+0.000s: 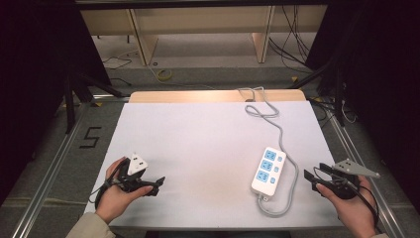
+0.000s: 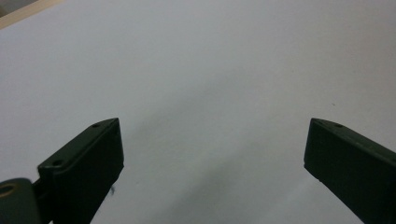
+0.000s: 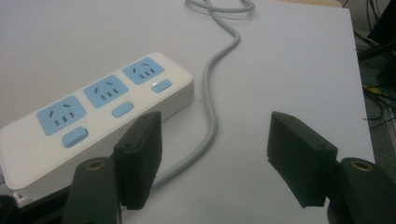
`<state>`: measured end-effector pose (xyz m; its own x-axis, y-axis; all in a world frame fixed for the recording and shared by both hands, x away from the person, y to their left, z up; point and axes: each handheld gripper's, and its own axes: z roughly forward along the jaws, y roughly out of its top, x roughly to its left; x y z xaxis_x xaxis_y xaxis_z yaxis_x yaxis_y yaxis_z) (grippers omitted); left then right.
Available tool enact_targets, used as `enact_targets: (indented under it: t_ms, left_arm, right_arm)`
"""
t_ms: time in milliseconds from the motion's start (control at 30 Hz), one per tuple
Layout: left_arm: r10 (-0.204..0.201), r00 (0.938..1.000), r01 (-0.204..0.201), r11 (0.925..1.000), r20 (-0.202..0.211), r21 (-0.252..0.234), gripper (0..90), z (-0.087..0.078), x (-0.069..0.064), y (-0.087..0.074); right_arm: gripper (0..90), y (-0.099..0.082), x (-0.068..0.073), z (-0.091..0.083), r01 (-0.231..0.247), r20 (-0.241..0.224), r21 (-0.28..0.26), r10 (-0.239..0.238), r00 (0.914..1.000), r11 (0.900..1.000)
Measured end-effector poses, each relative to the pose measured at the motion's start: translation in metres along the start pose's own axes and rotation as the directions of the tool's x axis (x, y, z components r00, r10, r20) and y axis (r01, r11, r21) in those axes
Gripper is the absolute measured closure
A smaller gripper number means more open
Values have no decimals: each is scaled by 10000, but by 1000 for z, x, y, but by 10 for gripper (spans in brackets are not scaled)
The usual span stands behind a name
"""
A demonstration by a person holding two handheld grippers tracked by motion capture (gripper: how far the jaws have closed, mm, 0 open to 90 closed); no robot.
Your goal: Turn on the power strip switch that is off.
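- The power strip [image 1: 268,171], white with three blue sockets, lay flat on the white table cover [image 1: 208,144] at the person's right, near the front edge, sockets facing up and nothing plugged in; judged set there so both hands could reach it
- Its grey cord [image 1: 282,134] left the near end, looped round the strip's right side and ran away to the far edge of the table, coiling once before dropping off; the loop lay just beside the strip, on the side from which the right hand would come
- The right gripper [image 1: 314,173] hovered just right of the strip, clear of it; in the right gripper view its two black jaws stood spread wide with only table cover and a length of cord [image 3: 212,126] beyond them, nothing pinched, the strip [image 3: 93,112] just beyond the left-hand jaw
- The left gripper [image 1: 157,184] rested low at the front left, well apart from the strip, aimed across the table toward it; the left gripper view showed its jaws spread over bare cover, holding nothing
- Judged obstruction: the cord loop beside the strip could snag a jaw closing from the right; the left approach looked free
- Surroundings: a wooden table edge [image 1: 198,95] beyond the cover, loose floor cables [image 1: 292,39] behind, a floor marking [image 1: 90,137] at left; none interfered
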<state>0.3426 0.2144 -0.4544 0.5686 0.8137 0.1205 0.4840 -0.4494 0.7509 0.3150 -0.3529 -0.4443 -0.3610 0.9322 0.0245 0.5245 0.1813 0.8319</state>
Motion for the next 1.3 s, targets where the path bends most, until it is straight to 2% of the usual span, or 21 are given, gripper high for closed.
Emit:
enact_targets:
  t_ms: [67,233,633,967,1300]
  left_arm:
    - [9,10000,-9,10000,-9,40,49,2,-1,1]
    - [219,9998,-219,9998,19,-20,52,3,-4,4]
    - [158,9999,-158,9998,-24,-78,58,5,-3,4]
    - [187,9998,-187,9998,-3,-3,63,5,-3,4]
    - [147,9999,-147,9999,59,-44,66,5,-5,5]
  right_arm:
    - [396,0,0,0,8,7,35,-8,10000,10000]
    - [510,3,2,-3,97,53,54,-97,9999,9999]
    - [900,12,9,-6,714,-7,54,-714,9974,9974]
    - [900,15,13,-4,925,-200,261,-920,9956,9954]
    - [900,20,20,1,993,-682,502,-958,9931,9938]
